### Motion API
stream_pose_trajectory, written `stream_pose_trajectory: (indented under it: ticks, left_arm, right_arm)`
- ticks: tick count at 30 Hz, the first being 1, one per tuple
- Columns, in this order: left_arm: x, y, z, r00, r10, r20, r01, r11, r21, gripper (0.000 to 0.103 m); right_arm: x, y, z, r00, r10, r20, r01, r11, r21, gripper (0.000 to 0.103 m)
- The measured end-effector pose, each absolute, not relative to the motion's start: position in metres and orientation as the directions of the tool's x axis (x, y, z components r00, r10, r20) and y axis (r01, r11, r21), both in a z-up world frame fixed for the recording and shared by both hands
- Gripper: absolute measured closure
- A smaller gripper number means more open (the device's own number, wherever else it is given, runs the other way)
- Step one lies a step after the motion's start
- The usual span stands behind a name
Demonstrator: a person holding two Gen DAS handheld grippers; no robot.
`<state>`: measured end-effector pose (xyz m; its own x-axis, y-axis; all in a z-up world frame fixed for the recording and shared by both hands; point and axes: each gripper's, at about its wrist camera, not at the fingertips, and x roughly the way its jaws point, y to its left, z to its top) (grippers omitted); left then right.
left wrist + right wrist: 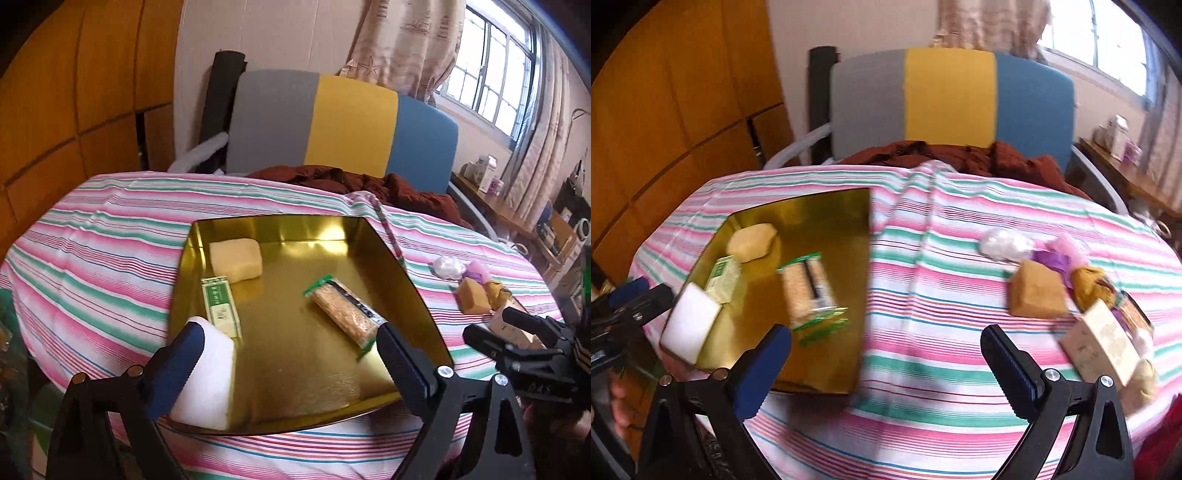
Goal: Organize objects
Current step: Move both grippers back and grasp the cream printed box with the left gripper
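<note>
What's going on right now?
Both tools open, empty: left tool over gold tray, right tool over tablecloth. Four snacks trayed; loose pile waits. Nothing blocking.

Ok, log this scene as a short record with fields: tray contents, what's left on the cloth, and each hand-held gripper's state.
container: gold tray on striped tablecloth
in tray: white block, green-labelled packet, pale yellow block, grain bar
outside tray: tan block, beige box, several wrapped items at right
left hand-held gripper: open, over the tray
right hand-held gripper: open, holds nothing
</note>
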<state>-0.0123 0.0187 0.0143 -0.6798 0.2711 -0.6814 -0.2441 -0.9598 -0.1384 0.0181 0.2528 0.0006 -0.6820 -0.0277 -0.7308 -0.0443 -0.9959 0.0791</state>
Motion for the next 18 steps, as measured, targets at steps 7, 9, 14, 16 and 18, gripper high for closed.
stream_pose_trajectory:
  ticks: [7,9,14,16,18]
  left_arm:
    - [-0.006,0.038,0.019,-0.656,0.349,-0.669,-0.34,-0.928,-0.15,0.01]
    - [-0.006,0.045,0.019,-0.644,0.365,-0.672,-0.36,-0.92,-0.155,0.01]
    - [-0.005,0.064,0.02,-0.607,0.41,-0.681,-0.415,-0.894,-0.168,0.01]
    - [-0.005,0.076,0.023,-0.59,0.435,-0.68,-0.45,-0.877,-0.169,0.01]
    - [-0.004,0.09,0.025,-0.57,0.457,-0.682,-0.488,-0.857,-0.167,0.01]
  right_arm:
    - [0.027,0.335,0.004,-0.668,0.093,-0.739,-0.243,-0.965,0.098,0.0]
    - [0.033,0.36,0.009,-0.667,0.126,-0.734,-0.298,-0.949,0.107,0.0]
    - [0.055,0.43,0.024,-0.66,0.232,-0.715,-0.457,-0.879,0.136,0.0]
    - [0.063,0.457,0.025,-0.651,0.266,-0.711,-0.516,-0.842,0.157,0.0]
    - [0.069,0.481,0.024,-0.648,0.275,-0.71,-0.558,-0.806,0.197,0.0]
